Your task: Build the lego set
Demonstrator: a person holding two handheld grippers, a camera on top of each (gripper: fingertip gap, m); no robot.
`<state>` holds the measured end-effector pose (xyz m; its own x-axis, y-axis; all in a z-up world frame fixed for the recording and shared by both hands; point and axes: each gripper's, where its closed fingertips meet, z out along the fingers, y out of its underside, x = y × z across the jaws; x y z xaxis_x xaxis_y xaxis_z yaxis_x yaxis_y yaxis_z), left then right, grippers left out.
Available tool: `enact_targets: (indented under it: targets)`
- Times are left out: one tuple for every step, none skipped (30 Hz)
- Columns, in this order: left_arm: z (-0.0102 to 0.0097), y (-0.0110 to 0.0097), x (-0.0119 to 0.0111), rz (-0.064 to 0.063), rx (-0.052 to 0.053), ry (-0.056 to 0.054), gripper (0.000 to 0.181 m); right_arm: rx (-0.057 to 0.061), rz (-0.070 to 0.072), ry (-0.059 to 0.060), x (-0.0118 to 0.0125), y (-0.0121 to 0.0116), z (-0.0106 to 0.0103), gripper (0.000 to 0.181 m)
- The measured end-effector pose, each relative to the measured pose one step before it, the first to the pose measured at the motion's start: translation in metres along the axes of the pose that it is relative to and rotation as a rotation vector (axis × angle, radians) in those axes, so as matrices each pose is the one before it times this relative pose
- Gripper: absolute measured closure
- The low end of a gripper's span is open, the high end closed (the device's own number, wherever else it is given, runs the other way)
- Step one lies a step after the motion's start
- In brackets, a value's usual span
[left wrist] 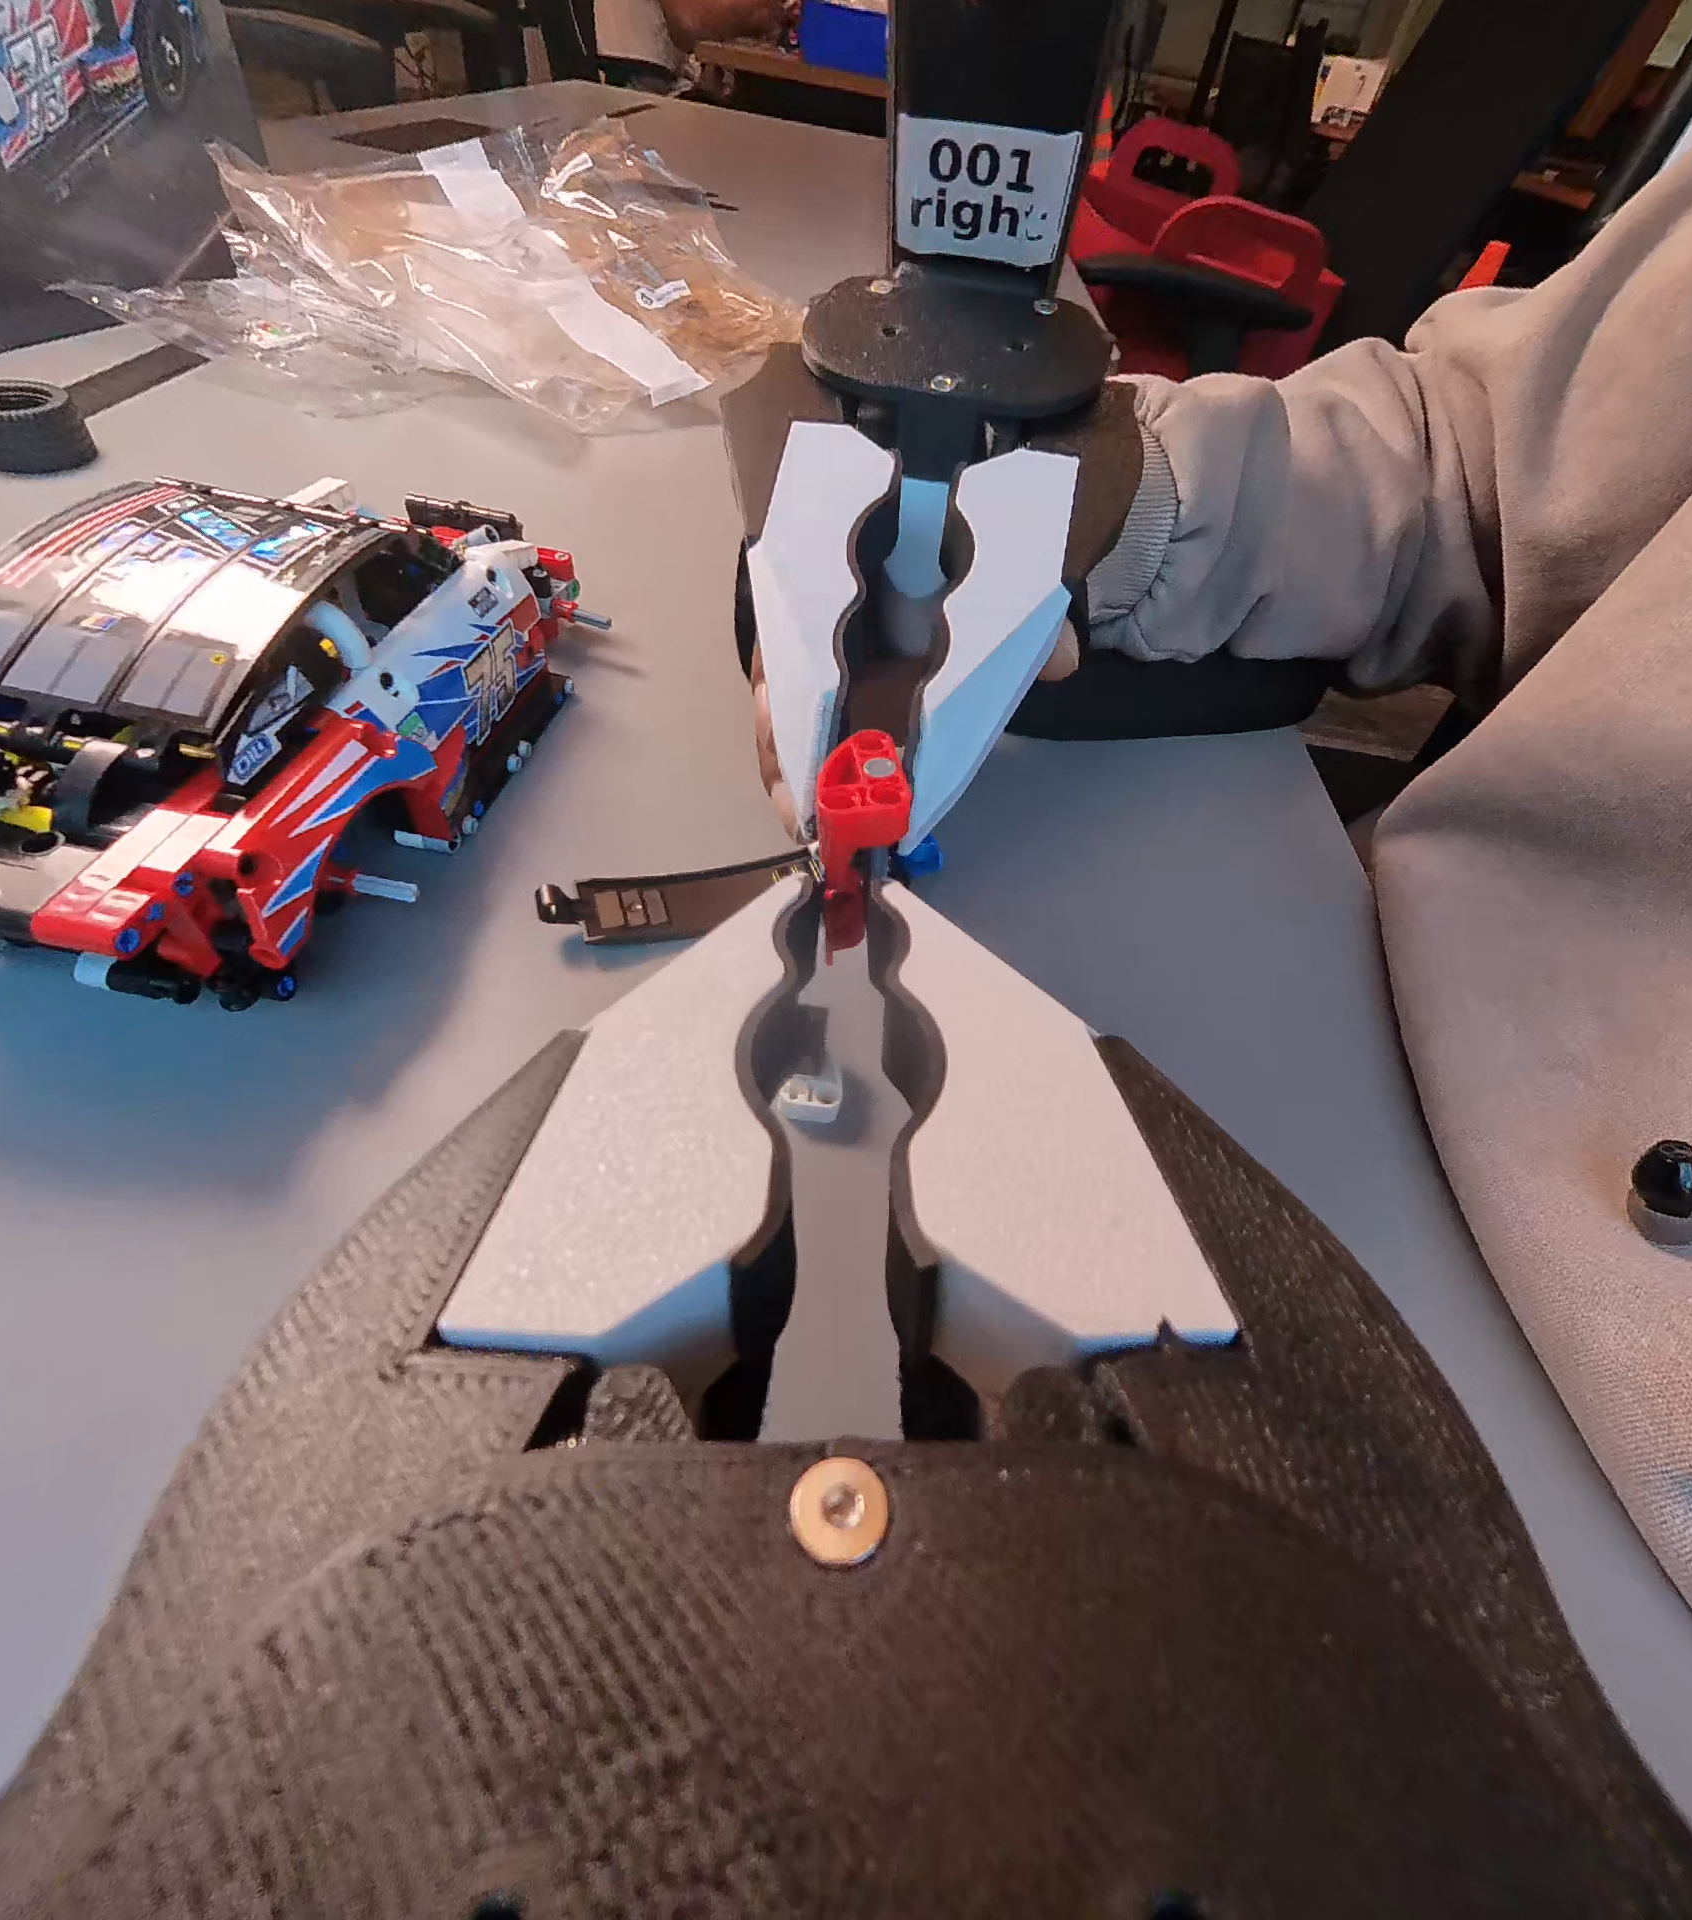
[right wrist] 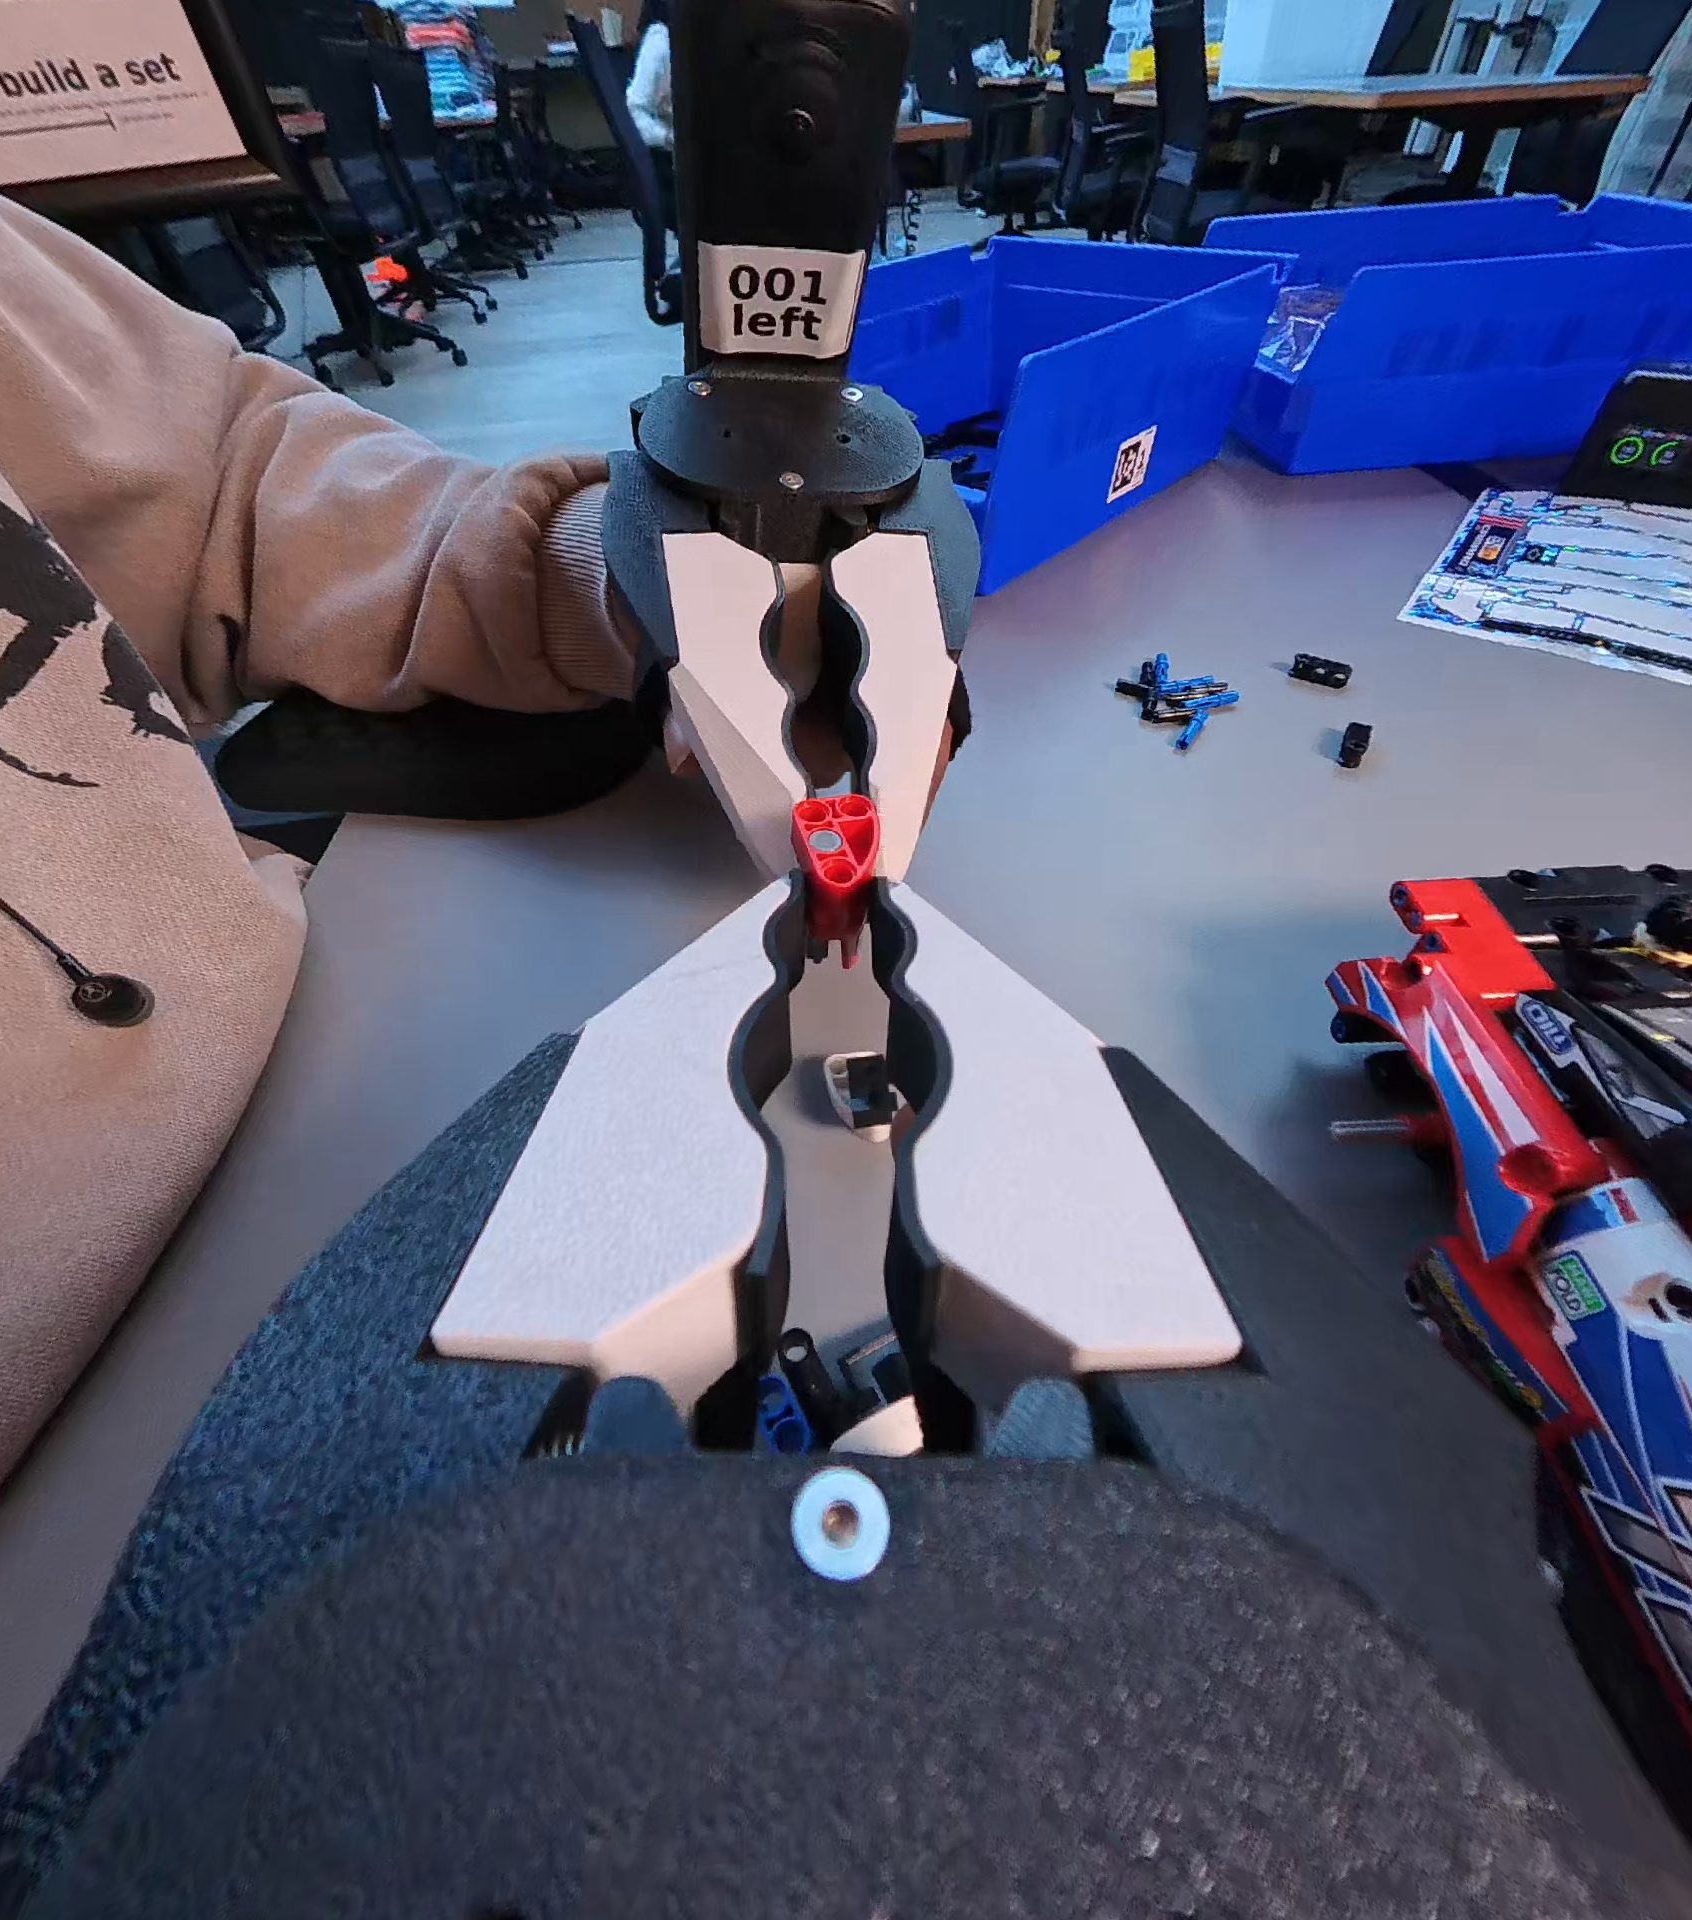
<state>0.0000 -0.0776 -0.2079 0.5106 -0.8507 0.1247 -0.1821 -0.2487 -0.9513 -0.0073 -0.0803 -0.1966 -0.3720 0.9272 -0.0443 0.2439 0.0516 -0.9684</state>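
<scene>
Left wrist view: both hand-held grippers meet tip to tip above the grey table (left wrist: 198, 1195), sharing one small red plastic Technic connector with round holes (left wrist: 857, 800).
Piece location: red connector (right wrist: 834, 847) is in the air between the two sets of tips, clear of the tabletop; a thin black curved panel piece (left wrist: 655, 902) seems joined to it or just behind it, I cannot tell which.
Left gripper (left wrist: 847, 894): fingers pressed together, pinching the connector's lower stem.
Right gripper (right wrist: 837, 914): likewise closed on the connector from the opposite side.
Handling: likely light, rigid and smooth; it could twist or pop out under a skewed squeeze, so hold the flat faces, leaving the holes free.
Pose: grippers face each other nearly in line, sleeved forearms coming in from the table edge.
Car: the red, white and blue race car model (left wrist: 229, 727) sits well apart, untouched.
</scene>
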Motion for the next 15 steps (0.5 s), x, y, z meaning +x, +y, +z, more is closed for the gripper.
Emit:
enact_targets:
  targets:
    - [0.00059,0.00054,0.00043,0.0025,-0.0037,0.0003,0.175,0.0030,0.0026,-0.0072,-0.00056,0.00078,-0.00018,0.173]
    - [0.00035,0.00014,0.00046,0.0047,-0.0028,-0.0012,0.175,0.0050,0.0050,-0.0044,-0.00019,0.00014,-0.00031,0.173]
    - [0.00028,-0.00018,0.00013,0.0058,-0.0026,-0.0033,0.175,0.0041,0.0055,-0.0046,-0.00027,-0.00002,-0.00045,0.173]
    - [0.00015,-0.00025,-0.00054,0.0042,-0.0021,-0.0065,0.176,0.0025,0.0031,0.0021,0.00068,-0.00003,-0.00045,0.172]
    - [0.00011,-0.00019,-0.00091,0.0019,-0.0021,-0.0067,0.176,0.0000,-0.0004,0.0037,0.00075,0.00016,-0.00027,0.172]
    - [-0.00007,0.00010,-0.00083,0.0020,-0.0024,-0.0058,0.176,-0.0027,-0.0017,0.0034,0.00058,0.00033,0.00003,0.172]
    - [-0.00021,0.00010,-0.00147,0.0033,-0.0011,-0.0102,0.176,-0.0034,-0.0031,0.0098,0.00128,0.00045,0.00033,0.172]
    - [-0.00055,-0.00009,-0.00162,0.0030,0.0006,-0.0111,0.176,-0.0031,-0.0053,0.0105,0.00137,0.00056,0.00022,0.172]
    - [-0.00077,-0.00029,-0.00087,0.0003,0.0017,-0.0050,0.176,-0.0033,-0.0041,0.0043,0.00059,0.00049,0.00011,0.172]
    - [-0.00061,-0.00058,-0.00077,-0.0022,0.0045,-0.0034,0.176,-0.0017,-0.0010,0.0041,0.00050,0.00039,0.00009,0.172]
    - [-0.00074,-0.00088,-0.00078,-0.0008,0.0057,-0.0047,0.176,-0.0025,-0.0006,0.0061,0.00095,0.00072,0.00001,0.172]
    - [-0.00066,-0.00061,-0.00054,0.0016,0.0025,-0.0034,0.176,-0.0017,-0.0003,0.0025,0.00058,0.00053,-0.00011,0.172]
    - [-0.00033,-0.00033,-0.00047,0.0022,0.0011,-0.0034,0.176,0.0009,0.0014,0.0014,0.00029,-0.00002,0.00002,0.172]
    - [-0.00018,-0.00025,-0.00014,0.0016,0.0019,-0.0022,0.176,0.0020,0.0005,0.0012,0.00016,-0.00022,-0.00008,0.172]
    - [0.00001,-0.00012,0.00006,0.0009,0.0002,-0.0002,0.176,0.0003,0.0000,-0.0010,-0.00024,-0.00005,0.00006,0.172]
